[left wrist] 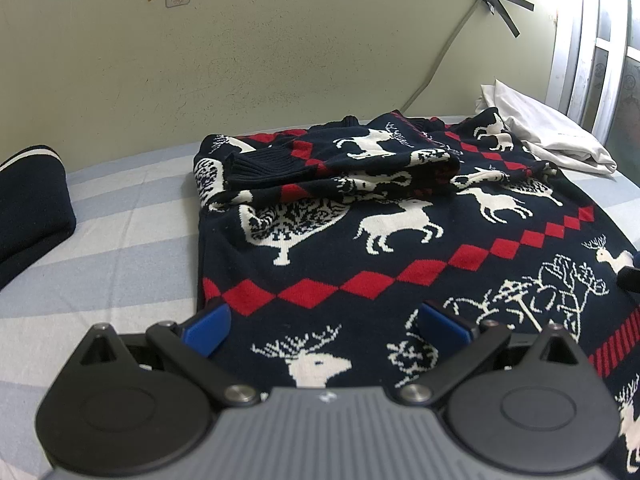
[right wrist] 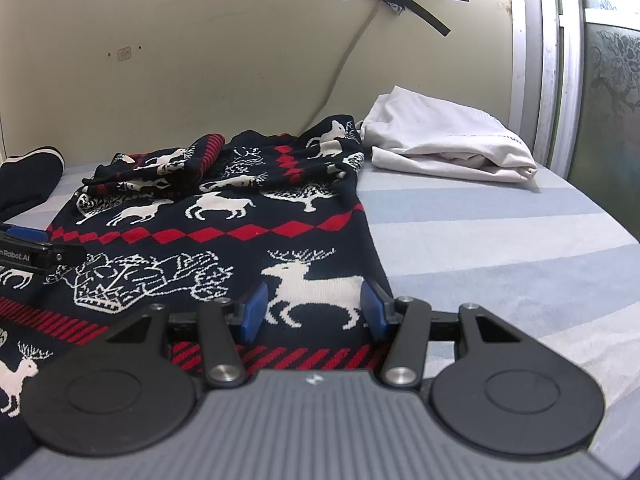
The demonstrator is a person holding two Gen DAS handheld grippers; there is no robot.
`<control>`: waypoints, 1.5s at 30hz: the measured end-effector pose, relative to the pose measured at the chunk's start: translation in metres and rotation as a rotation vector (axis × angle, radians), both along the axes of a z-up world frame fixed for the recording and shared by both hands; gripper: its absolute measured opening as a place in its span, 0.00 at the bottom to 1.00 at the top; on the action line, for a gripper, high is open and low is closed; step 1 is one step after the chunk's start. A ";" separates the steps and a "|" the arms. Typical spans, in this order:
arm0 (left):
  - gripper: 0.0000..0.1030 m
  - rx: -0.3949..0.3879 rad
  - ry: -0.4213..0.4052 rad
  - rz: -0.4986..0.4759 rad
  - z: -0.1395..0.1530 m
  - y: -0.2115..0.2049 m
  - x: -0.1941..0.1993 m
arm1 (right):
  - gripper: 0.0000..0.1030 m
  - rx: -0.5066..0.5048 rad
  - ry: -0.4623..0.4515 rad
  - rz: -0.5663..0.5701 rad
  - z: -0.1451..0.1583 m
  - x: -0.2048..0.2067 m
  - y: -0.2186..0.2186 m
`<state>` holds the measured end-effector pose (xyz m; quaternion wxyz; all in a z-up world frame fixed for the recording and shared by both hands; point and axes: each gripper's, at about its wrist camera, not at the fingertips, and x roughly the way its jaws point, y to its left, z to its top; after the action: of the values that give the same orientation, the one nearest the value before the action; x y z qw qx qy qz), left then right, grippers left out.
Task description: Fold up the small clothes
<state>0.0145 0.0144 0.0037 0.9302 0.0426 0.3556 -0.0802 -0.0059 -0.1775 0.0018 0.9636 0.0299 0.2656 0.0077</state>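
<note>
A navy knit sweater [left wrist: 400,248] with white reindeer and red diamonds lies spread on the striped bed sheet [left wrist: 120,220], its sleeves folded across its far part. My left gripper [left wrist: 324,326] is open and empty, low over the sweater's near left part. My right gripper [right wrist: 314,310] is open and empty, its blue pads [right wrist: 254,312] either side of a white reindeer near the sweater's [right wrist: 240,216] right edge. The left gripper's tip [right wrist: 36,248] shows at the left of the right wrist view.
A folded white garment [right wrist: 448,144] lies at the far right by the window frame [right wrist: 560,80]. A folded dark navy garment [left wrist: 28,208] with a white stripe lies at the far left. A wall [left wrist: 280,48] stands right behind the bed, with a taped cable [right wrist: 348,60].
</note>
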 end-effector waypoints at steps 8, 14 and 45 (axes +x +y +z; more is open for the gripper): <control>1.00 -0.003 -0.001 -0.002 -0.001 0.001 0.001 | 0.53 0.043 -0.011 0.083 0.011 -0.001 0.020; 1.00 -0.002 -0.001 -0.002 -0.001 0.001 0.001 | 0.53 -0.020 0.021 0.154 0.002 0.002 0.040; 0.87 -0.234 0.145 -0.057 0.013 0.080 -0.158 | 0.51 0.179 -0.039 0.316 0.025 -0.053 0.006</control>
<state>-0.1431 0.0945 0.0162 0.8979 -0.0619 0.4089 -0.1505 -0.0586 -0.1714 0.0267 0.9488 0.0732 0.2467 0.1832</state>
